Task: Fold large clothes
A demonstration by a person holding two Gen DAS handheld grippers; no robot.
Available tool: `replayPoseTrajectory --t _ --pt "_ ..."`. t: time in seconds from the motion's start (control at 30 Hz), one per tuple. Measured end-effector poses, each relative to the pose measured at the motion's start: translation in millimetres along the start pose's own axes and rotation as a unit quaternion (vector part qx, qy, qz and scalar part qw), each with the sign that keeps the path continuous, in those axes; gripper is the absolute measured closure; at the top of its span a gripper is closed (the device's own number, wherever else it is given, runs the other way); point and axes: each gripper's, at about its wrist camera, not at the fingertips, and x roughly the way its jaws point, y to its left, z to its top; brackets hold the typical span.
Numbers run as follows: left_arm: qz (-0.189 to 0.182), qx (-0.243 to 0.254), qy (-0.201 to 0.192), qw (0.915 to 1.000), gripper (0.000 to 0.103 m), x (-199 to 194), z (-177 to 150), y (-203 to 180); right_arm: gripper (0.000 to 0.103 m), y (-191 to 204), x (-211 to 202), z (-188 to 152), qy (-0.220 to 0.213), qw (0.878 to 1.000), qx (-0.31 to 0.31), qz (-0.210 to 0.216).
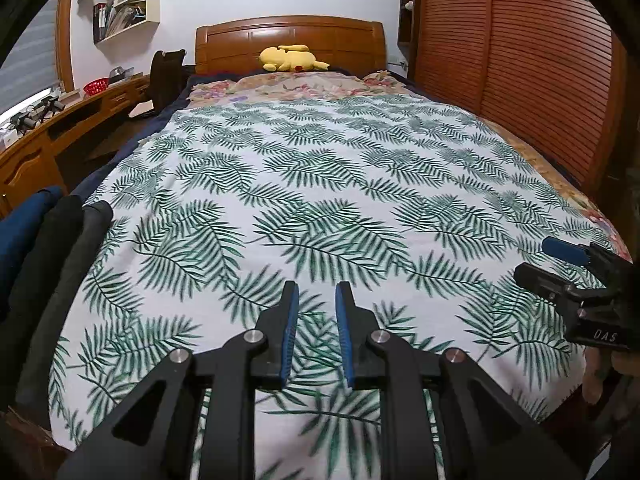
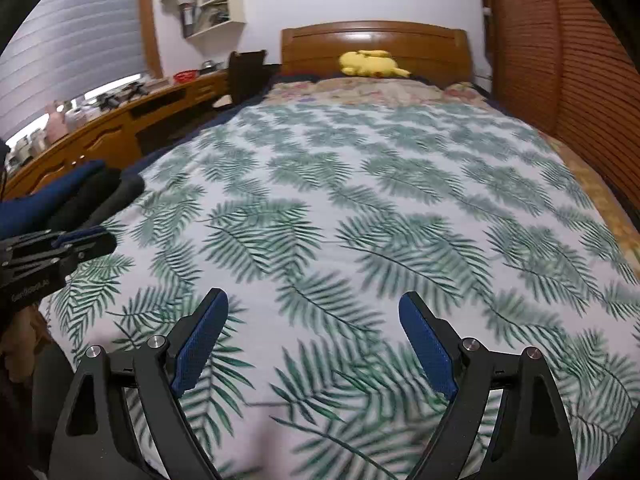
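A large white cloth with a green palm-leaf print (image 1: 320, 184) (image 2: 360, 208) lies spread flat over the bed. My left gripper (image 1: 317, 286) hovers over its near edge, jaws a narrow gap apart with nothing between them. In the right wrist view the left gripper (image 2: 108, 236) shows at the left edge. My right gripper (image 2: 313, 300) stands wide open above the cloth's near part, with nothing between its blue pads. From the left wrist view the right gripper (image 1: 538, 260) appears at the right edge, held by a hand (image 1: 600, 376).
Folded dark clothes (image 1: 48, 240) (image 2: 80, 196), blue, black and grey, lie in a row at the bed's left edge. A yellow plush toy (image 1: 292, 58) (image 2: 372, 64) rests by the headboard. A wooden desk (image 1: 40, 140) runs along the left; slatted wardrobe doors (image 1: 540, 60) stand at the right.
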Motion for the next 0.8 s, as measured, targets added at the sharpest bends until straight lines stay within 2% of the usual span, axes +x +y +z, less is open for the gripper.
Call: replayPoseTrajectory --t 0.2,0.6,0.8 --pt "-0.005 0.005 -0.016 0.9998 0.086 -22 4 -18 0.014 -12 -38 3 -0.023 0.999 0.018 -0.015" --pt "-0.018 0.017 -0.070 0.9972 0.085 -102 25 -42 0.014 -1 -124 26 -0.101 0.994 0.022 -0.034" --pt "-0.012 0.006 -0.120 0.9927 0.084 -148 34 -39 0.014 6 -162 35 -0.144 0.989 0.022 -0.033"
